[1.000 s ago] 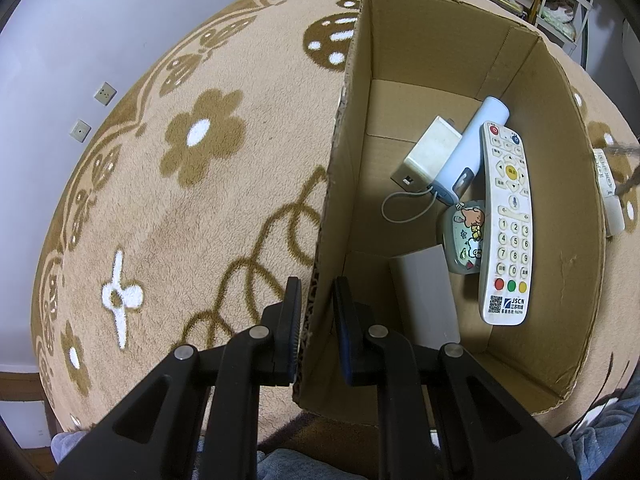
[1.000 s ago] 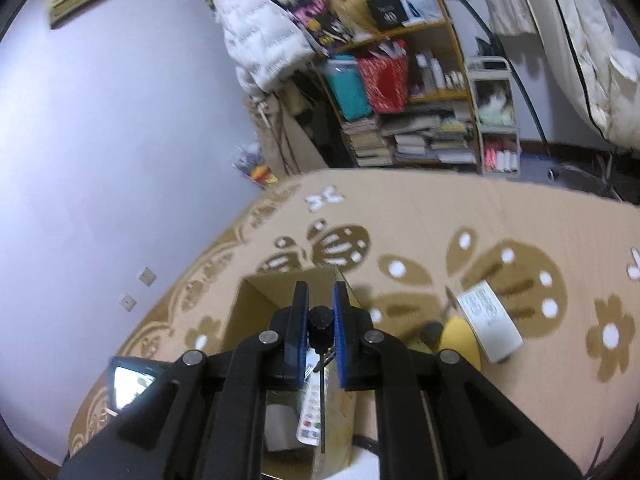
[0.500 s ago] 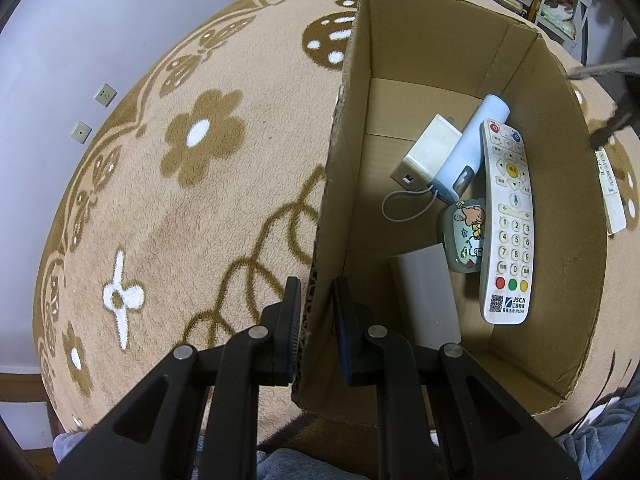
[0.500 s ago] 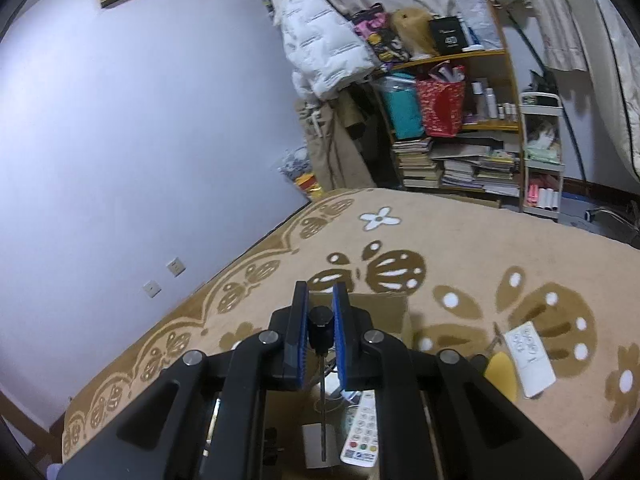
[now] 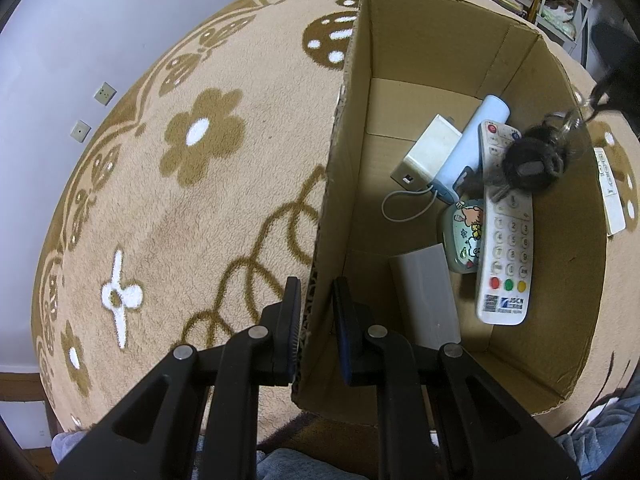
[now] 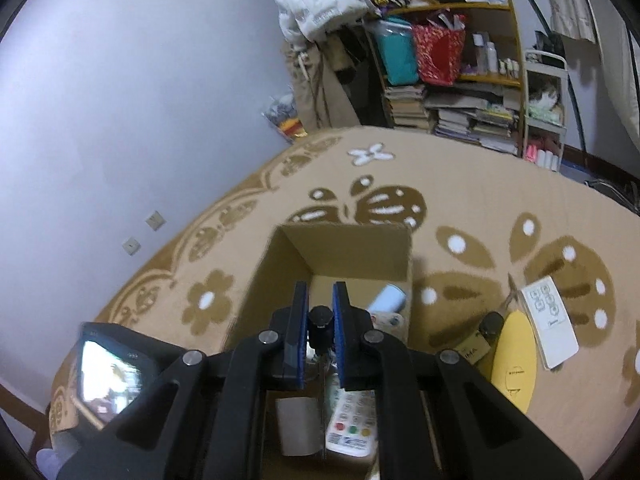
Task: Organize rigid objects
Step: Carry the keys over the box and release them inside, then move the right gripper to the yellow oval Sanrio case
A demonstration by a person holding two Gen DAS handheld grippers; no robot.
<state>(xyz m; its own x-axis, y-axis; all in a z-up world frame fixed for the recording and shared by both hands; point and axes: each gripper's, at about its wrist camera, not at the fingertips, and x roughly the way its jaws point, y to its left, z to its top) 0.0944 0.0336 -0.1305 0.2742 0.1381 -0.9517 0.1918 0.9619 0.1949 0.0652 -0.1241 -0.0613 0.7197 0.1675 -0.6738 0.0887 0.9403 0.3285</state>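
My left gripper [image 5: 316,312] pinches the cardboard box [image 5: 432,28] wall; my right gripper [image 6: 320,332] clamps a black-capped tool [image 6: 320,317] above the box.

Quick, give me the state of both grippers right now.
Left gripper: jaws closed on the cardboard box wall.
Right gripper: jaws closed on a small black-handled tool above the box.
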